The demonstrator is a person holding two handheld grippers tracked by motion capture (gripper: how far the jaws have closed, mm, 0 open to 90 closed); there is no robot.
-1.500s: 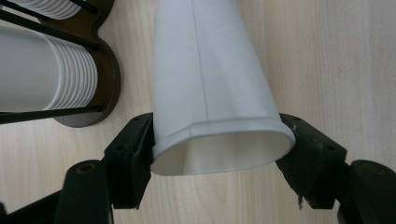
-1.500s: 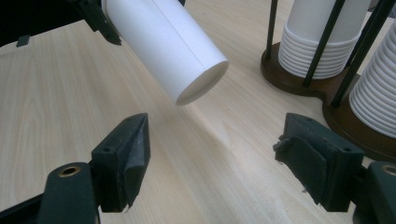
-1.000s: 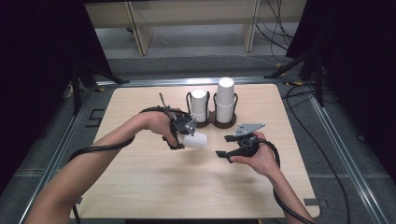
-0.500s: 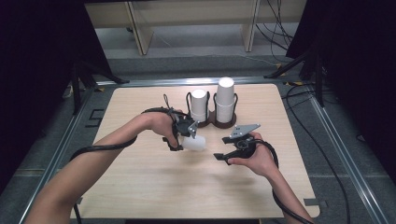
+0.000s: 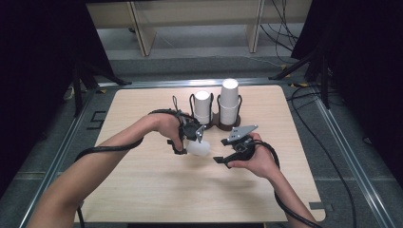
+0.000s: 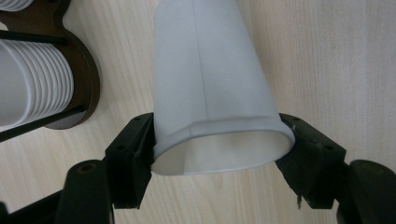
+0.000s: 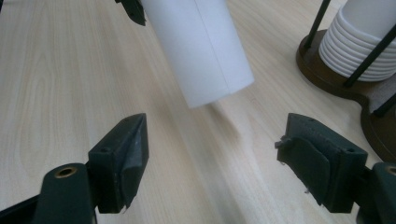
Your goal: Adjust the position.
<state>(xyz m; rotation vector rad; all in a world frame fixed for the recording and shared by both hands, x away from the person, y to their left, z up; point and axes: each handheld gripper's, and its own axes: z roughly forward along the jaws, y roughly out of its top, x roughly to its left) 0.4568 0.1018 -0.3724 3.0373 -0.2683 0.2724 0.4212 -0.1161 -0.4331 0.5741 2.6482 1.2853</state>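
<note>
A single white paper cup (image 6: 210,88) is held by its rim end in my left gripper (image 6: 217,154), whose jaws press in on both sides and dent the rim. In the high view the cup (image 5: 198,148) hangs tilted just above the table's middle, under my left gripper (image 5: 192,137). My right gripper (image 5: 223,160) sits a short way to the cup's right, open and holding nothing. From the right gripper view the cup (image 7: 201,51) points its closed bottom down toward the gap of my right gripper (image 7: 212,154).
A dark wooden cup holder (image 5: 219,124) stands at the table's back middle with two stacks of white cups, a shorter one (image 5: 203,105) and a taller one (image 5: 229,100). Its base and black wire posts (image 7: 348,70) lie close on the right. Cables trail from both grippers over the wooden table (image 5: 142,190).
Both hands have drifted slightly nearer the person. The cup in the left gripper has come down and closer to the right gripper.
</note>
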